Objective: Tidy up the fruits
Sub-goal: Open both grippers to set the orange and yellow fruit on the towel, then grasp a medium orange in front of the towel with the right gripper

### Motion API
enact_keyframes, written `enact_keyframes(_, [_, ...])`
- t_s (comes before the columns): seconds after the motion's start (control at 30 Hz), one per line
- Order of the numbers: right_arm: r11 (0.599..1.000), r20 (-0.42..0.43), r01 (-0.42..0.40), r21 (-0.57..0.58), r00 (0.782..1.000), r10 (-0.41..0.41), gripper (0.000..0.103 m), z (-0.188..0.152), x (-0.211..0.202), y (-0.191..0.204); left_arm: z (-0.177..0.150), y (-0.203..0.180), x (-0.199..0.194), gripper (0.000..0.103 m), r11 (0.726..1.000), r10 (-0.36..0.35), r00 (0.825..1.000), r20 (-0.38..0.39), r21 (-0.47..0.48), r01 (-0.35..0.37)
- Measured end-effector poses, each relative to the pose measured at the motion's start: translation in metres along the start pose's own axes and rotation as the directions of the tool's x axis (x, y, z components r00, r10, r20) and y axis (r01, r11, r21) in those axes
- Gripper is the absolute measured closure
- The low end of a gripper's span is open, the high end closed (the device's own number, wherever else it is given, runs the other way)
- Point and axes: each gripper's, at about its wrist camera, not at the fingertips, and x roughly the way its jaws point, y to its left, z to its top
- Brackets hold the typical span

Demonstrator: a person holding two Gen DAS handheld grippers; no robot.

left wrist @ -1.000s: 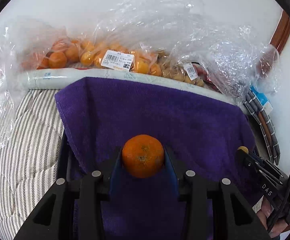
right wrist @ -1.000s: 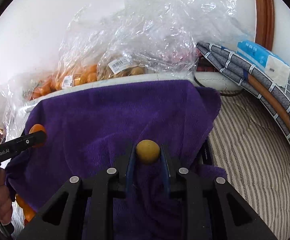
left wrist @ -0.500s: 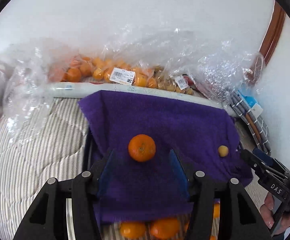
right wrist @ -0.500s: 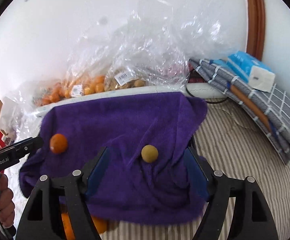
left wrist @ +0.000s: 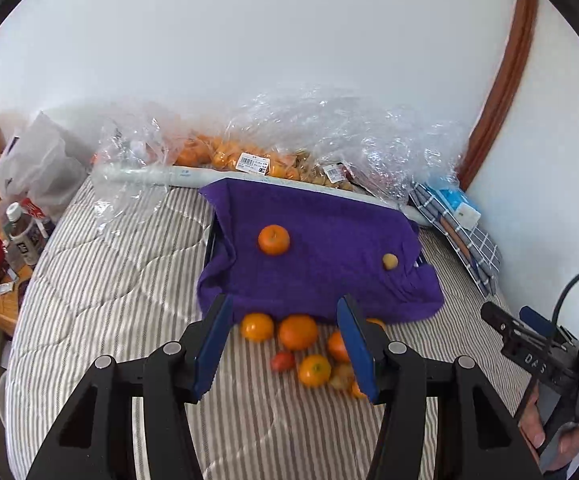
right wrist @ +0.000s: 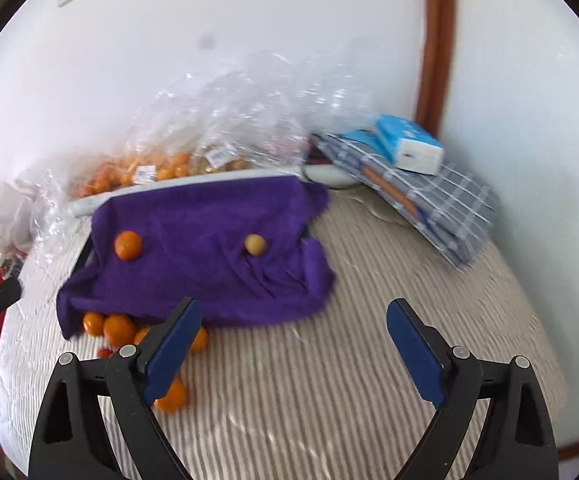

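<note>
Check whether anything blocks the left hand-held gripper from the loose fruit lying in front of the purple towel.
Nothing visible does. The left hand-held gripper is empty, jaws apart, and the loose fruit lies on bare striped bedding right beyond its fingertips. The purple towel only overhangs the pile's far edge.

Purple cloth, orange fruit, striped bedding

The towel (left wrist: 329,240) was deep purple; on it sat an orange mandarin (left wrist: 274,239) and a dull yellow small fruit (left wrist: 390,261). The quilt (right wrist: 329,400) bore grey-and-white stripes. The loose fruits (left wrist: 297,332) were orange, one red. The folded cloth (right wrist: 441,204) was grey with a white check, the tissue pack (right wrist: 409,148) blue and white, the gripper pads (right wrist: 171,348) blue.
</note>
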Motion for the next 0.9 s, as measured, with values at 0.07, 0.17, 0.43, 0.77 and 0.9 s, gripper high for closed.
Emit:
enact_keyframes(0.07, [1.000,0.022,0.011,0.014,1.000,-0.011,0.010,-0.008,-0.010,-0.004,-0.009,0.002,-0.013,0.051,1.000,0.003,1.000,0.013,0.003,-0.003])
enact_keyframes(0.17, [1.000,0.038,-0.015,0.013,0.999,0.015,0.010,-0.023,-0.024,-0.007,-0.022,0.007,-0.030,0.050,1.000,0.002,0.999,0.034,0.002,-0.002])
enact_keyframes(0.43, [0.994,0.022,-0.106,-0.014,0.994,0.106,0.010,-0.055,-0.033,-0.004,-0.050,0.021,-0.046,0.049,1.000,0.019,0.998,0.065,0.002,-0.019])
enact_keyframes(0.77, [0.975,-0.073,-0.220,-0.015,0.973,0.218,0.043,-0.092,0.003,0.017,-0.080,0.057,-0.016,0.049,0.997,0.066,0.998,0.006,-0.036,-0.066])
enact_keyframes(0.9, [0.955,-0.086,-0.290,-0.052,0.955,0.285,0.056,-0.099,0.013,0.036,-0.087,0.073,0.001,0.049,0.996,0.071,0.997,-0.042,-0.058,-0.073])
